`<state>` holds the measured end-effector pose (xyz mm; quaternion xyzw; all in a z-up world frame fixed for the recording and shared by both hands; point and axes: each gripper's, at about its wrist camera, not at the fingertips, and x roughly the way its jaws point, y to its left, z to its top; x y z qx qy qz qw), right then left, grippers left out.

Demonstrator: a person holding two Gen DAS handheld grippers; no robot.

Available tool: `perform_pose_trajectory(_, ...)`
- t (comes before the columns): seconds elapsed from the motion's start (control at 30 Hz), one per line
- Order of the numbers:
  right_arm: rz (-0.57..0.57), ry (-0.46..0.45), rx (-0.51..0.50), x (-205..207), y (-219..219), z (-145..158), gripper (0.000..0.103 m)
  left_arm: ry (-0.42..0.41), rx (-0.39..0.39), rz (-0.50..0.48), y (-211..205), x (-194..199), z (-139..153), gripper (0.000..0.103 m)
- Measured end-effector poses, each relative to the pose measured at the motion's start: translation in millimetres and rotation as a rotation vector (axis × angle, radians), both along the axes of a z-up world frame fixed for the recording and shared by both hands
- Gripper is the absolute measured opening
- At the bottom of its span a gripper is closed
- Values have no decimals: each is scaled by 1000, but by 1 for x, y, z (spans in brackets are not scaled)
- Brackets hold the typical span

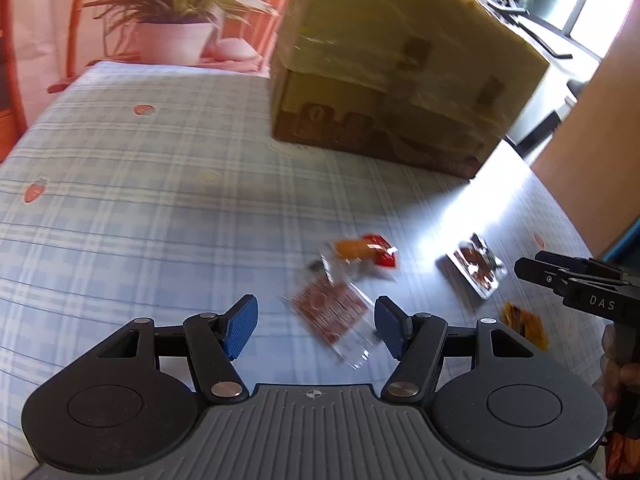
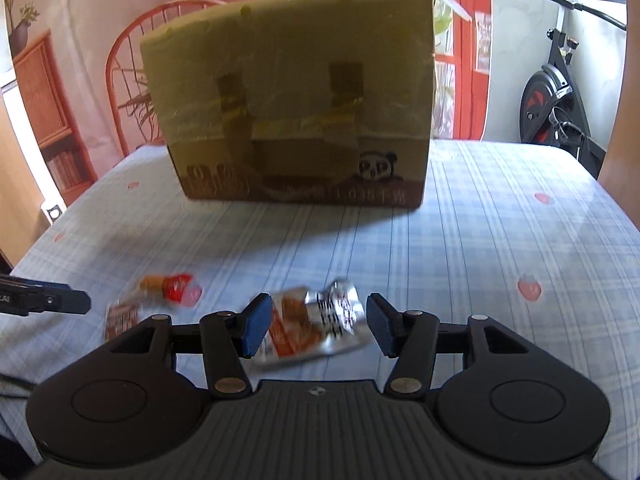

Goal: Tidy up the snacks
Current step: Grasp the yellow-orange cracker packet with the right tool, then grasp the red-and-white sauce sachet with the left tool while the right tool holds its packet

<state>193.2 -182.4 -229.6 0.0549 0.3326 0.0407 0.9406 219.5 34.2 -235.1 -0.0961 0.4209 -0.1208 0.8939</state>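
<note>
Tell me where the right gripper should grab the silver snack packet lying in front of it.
Probably across its crumpled middle, coming down from above. The silver snack packet lies flat on the tablecloth between the open fingers of the right gripper, so closing there should pinch its raised folds.

four snack packets [image 1: 330, 316] — one cardboard box [image 1: 400, 68]

A checked cloth [image 2: 500, 216] is covering the tabletop, a cardboard box [image 2: 296, 92] is standing toward its far edge, and snack packets [image 2: 316, 324] are lying near its near edge.
</note>
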Motion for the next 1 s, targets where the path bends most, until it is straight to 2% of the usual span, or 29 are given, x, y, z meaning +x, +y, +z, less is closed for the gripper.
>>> perform_pose_trajectory(0.43,68,95,-71,-38,-13,-21,60,34,-13,6,-3,3,-6,67)
perform_pose_trajectory(0.57,131,99,-119,-42,-3,-26,67,41,-15,3,-3,5,-8,67)
perform_pose_trajectory(0.7,154,108,-146,-35,0,-32,67,53,-16,7,-2,7,-10,67)
perform_pose_trajectory(0.77,165,107,-130,-30,-1,-34,61,57,-17,9,-3,8,-10,67)
perform_pose_trajectory(0.83,164,97,-116,-26,-2,-33,45,64,-21,7,-3,10,-11,67)
perform_pose_trajectory(0.87,163,93,-111,-23,-2,-33,42,67,-21,7,-5,11,-12,67)
perform_pose_trajectory(1.0,138,75,-82,-11,-2,-34,40,67,11,19,-16,18,-11,67)
